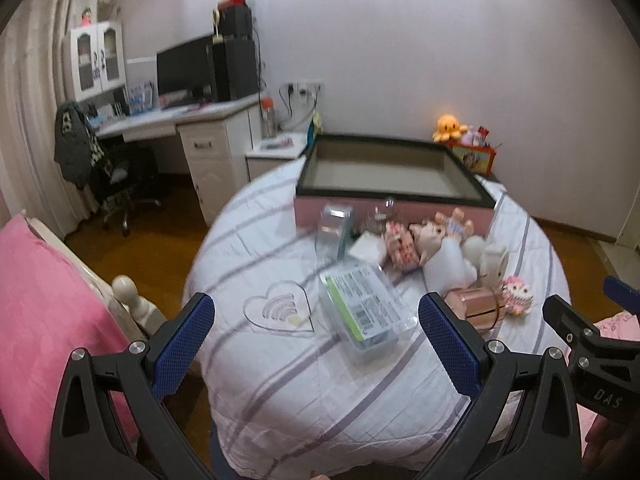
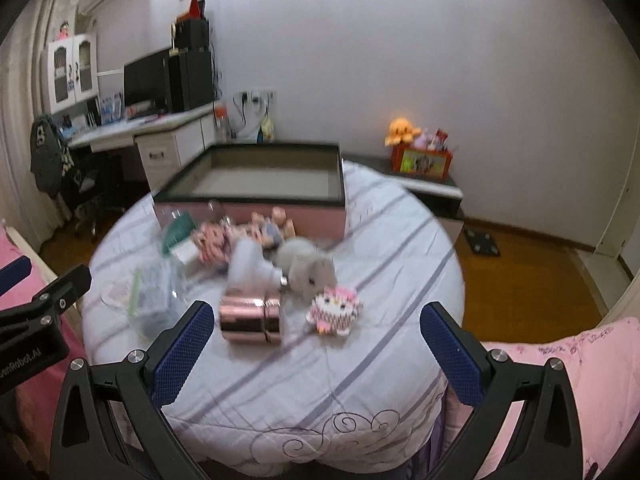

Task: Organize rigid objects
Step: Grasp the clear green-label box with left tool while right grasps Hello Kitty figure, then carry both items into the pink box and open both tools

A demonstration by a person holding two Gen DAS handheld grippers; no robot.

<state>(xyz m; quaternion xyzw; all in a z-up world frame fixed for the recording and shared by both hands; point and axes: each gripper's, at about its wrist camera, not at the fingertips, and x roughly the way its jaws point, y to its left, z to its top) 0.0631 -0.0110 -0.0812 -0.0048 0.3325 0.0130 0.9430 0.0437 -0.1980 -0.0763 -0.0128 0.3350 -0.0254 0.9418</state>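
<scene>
Striped bedding [image 2: 352,380] spreads under both my grippers. Left gripper [image 1: 316,340] is spread wide and empty; the clear plastic case [image 1: 362,306] lies just ahead between its fingers, long axis running away and slightly leftward. Right gripper [image 2: 316,344] is also wide and empty, with the rose-gold cylinder [image 2: 251,320] just ahead-left, lying crosswise. Farther off sits the open box [image 1: 394,196], beyond the toys.

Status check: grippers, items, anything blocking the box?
Left gripper and right gripper: jaws open, empty. Items loose on the bed; rose-gold canister nearest. Box open, empty, path unobstructed.
</scene>
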